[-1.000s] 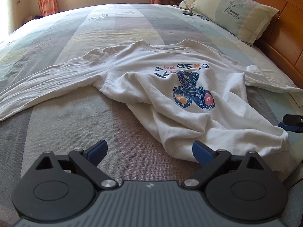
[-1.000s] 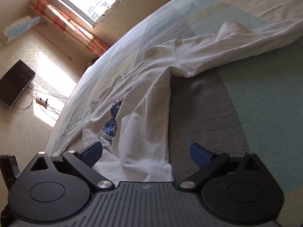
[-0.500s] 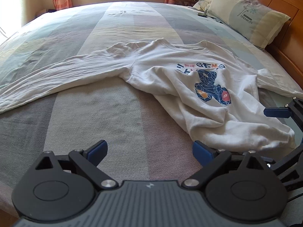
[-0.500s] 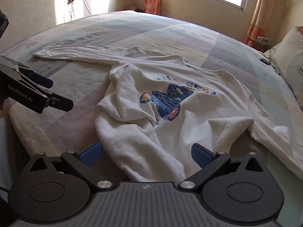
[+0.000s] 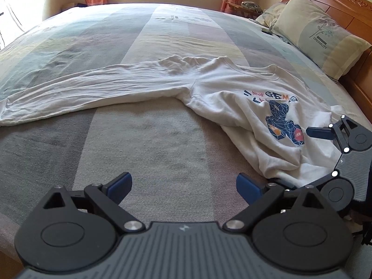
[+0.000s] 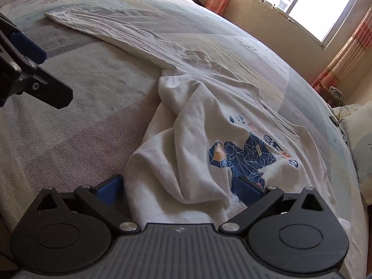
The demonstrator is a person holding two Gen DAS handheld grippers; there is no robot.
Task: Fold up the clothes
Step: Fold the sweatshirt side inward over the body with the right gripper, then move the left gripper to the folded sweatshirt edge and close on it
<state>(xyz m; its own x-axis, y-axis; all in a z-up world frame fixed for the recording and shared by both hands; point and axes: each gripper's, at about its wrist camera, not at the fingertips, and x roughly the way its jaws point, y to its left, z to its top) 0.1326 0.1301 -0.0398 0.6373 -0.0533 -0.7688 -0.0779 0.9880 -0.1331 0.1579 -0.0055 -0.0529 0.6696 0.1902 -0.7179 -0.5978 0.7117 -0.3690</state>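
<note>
A white long-sleeved sweatshirt (image 5: pixel 232 97) with a blue bear print lies crumpled, front up, on the striped bedspread (image 5: pixel 139 144). One sleeve (image 5: pixel 81 88) stretches out flat to the left. My left gripper (image 5: pixel 183 186) is open over bare bedspread, just left of the bunched hem. My right gripper (image 6: pixel 179 190) is open too, and the bunched hem of the sweatshirt (image 6: pixel 197 127) lies between its fingers. In the left wrist view the right gripper (image 5: pixel 302 160) straddles the hem at the right edge. The left gripper (image 6: pixel 34 74) shows at the far left of the right wrist view.
A pillow (image 5: pixel 320 37) leans on the wooden headboard (image 5: pixel 337 2) at the right. A bright window (image 6: pixel 302 2) and striped curtains (image 6: pixel 341 53) are beyond the bed's far side. The near edge of the bed runs just below both grippers.
The left gripper has shifted left, off the hem and over bare bedspread. The right gripper has come in low over the bunched hem. Both have stayed open.
</note>
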